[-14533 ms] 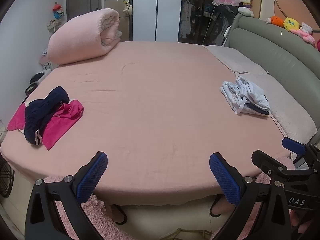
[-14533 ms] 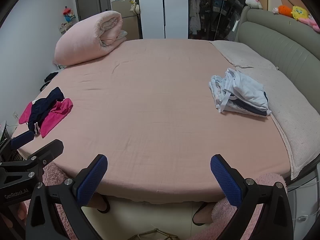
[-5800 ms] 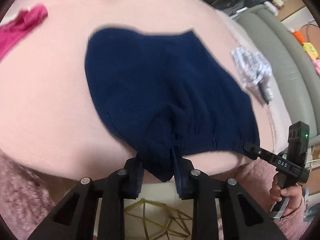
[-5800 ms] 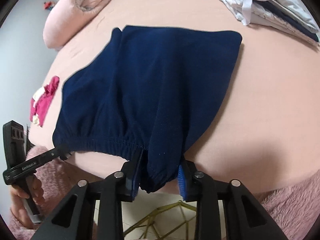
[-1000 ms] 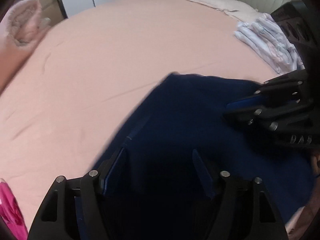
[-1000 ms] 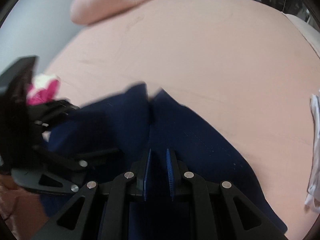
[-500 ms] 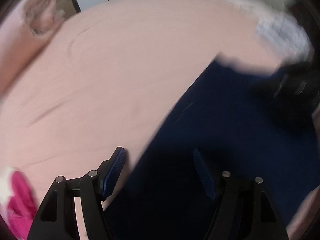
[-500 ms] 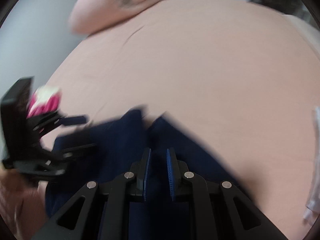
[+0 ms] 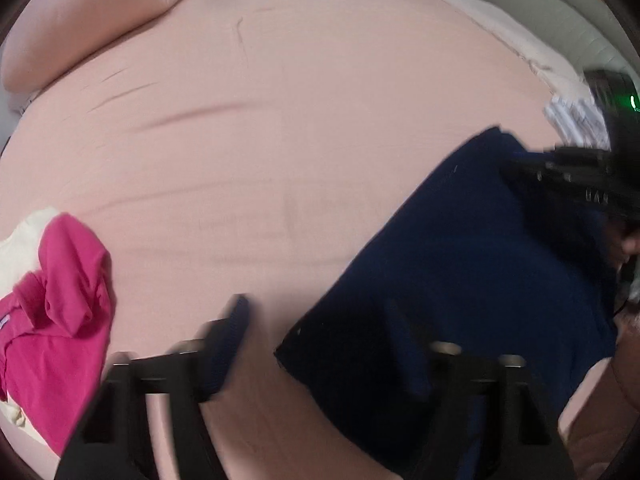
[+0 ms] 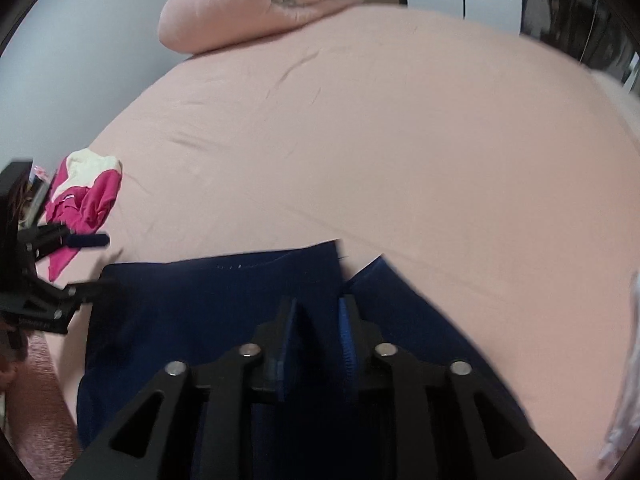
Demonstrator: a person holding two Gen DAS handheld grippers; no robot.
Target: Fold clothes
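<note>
Soft, even indoor light is cast over both views, with only faint shadows. Strong fisheye bending and dark corner vignetting are seen. Motion blur smears the left gripper (image 9: 316, 344) and the navy garment (image 9: 472, 272), especially near the edges.

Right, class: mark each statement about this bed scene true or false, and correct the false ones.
1. The left gripper has its jaws wide open. True.
2. The navy shorts hang in the air. False: they lie flat on the pink bed.
3. The magenta garment lies to the left of the navy shorts, apart from them. True.
4. The rolled pink quilt sits on top of the navy shorts. False: it rests at the far edge of the bed, well away from them.
</note>
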